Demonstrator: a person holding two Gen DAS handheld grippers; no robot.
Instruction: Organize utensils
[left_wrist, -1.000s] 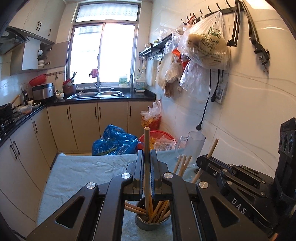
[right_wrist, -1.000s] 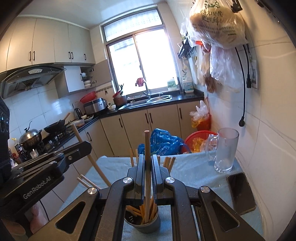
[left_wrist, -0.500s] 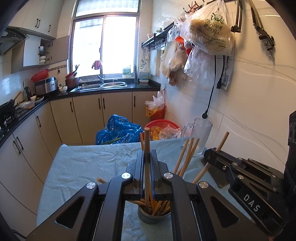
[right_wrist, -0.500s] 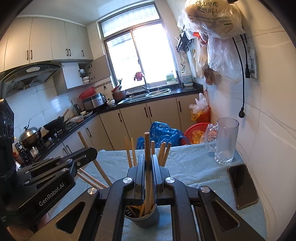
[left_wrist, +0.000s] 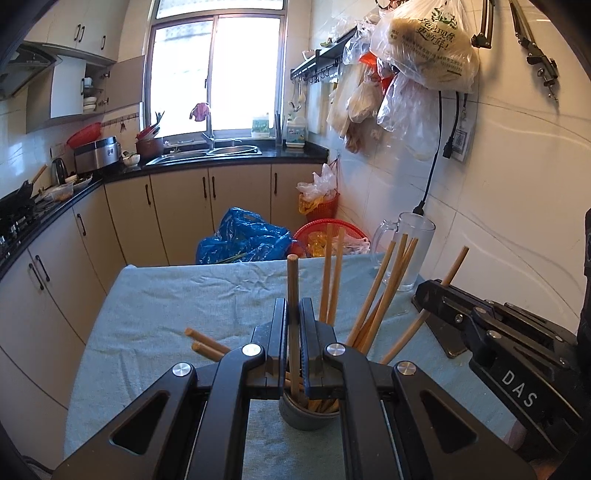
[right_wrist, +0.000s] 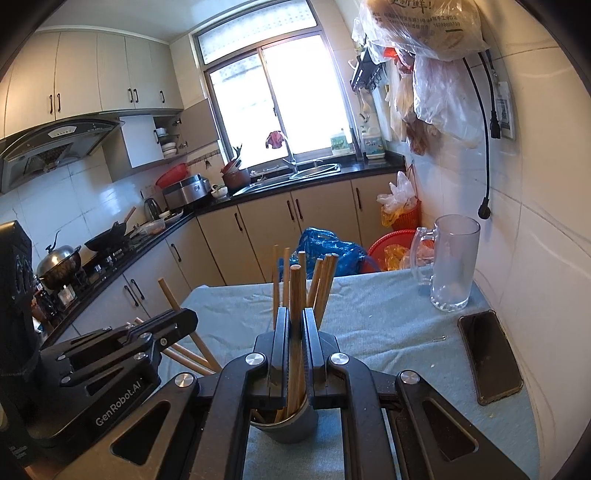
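A grey cup (left_wrist: 308, 415) stands on the cloth-covered table (left_wrist: 166, 295) with several wooden chopsticks (left_wrist: 384, 291) leaning in it. My left gripper (left_wrist: 293, 306) is shut on one upright chopstick (left_wrist: 292, 280), and its lower end reaches into the cup. My right gripper (right_wrist: 294, 314) is shut on another chopstick (right_wrist: 295, 288), whose lower end is also inside the cup (right_wrist: 286, 424). Each gripper shows in the other's view: the right gripper (left_wrist: 434, 295) on the cup's right, the left gripper (right_wrist: 184, 317) on its left, each with a slanted stick.
Two loose chopsticks (left_wrist: 207, 341) lie on the cloth left of the cup. A glass mug (right_wrist: 452, 266) and a dark phone (right_wrist: 489, 354) sit by the tiled wall on the right. A blue bag (left_wrist: 243, 240) and a red basket (left_wrist: 325, 229) are beyond the table's far edge.
Both grippers have sunk toward the cup, each with its chopstick still clamped. The held sticks now reach deeper into the cup, and more of the table shows.
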